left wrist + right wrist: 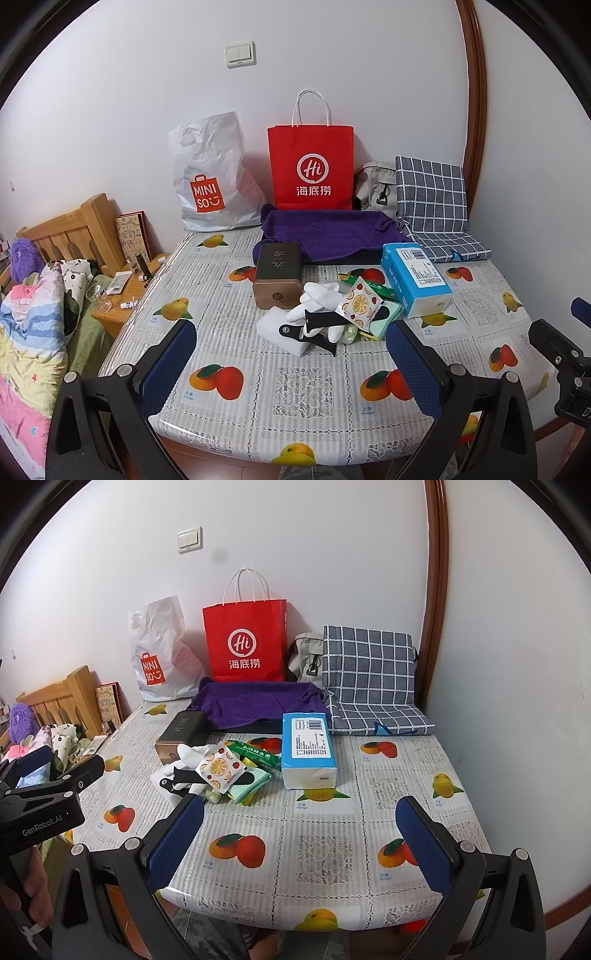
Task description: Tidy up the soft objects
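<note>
- Left tongs point(291, 363) and right tongs point(299, 836) hover wide open and empty-handed over the near edge of the fruit-print worktop point(306, 387).
- White gloves point(317, 299), a citrus-print sachet point(360, 302) and a blue tissue pack point(415, 278) lie heaped mid-worktop beside a brown tin point(277, 275).
- A purple towel point(325, 232) lies before a red Haidilao bag point(310, 170).

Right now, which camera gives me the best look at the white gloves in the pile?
The left wrist view: the white gloves show spread fingers beside the brown tin. In the right wrist view the gloves are smaller and partly hidden behind the fruit-print packet.
</note>
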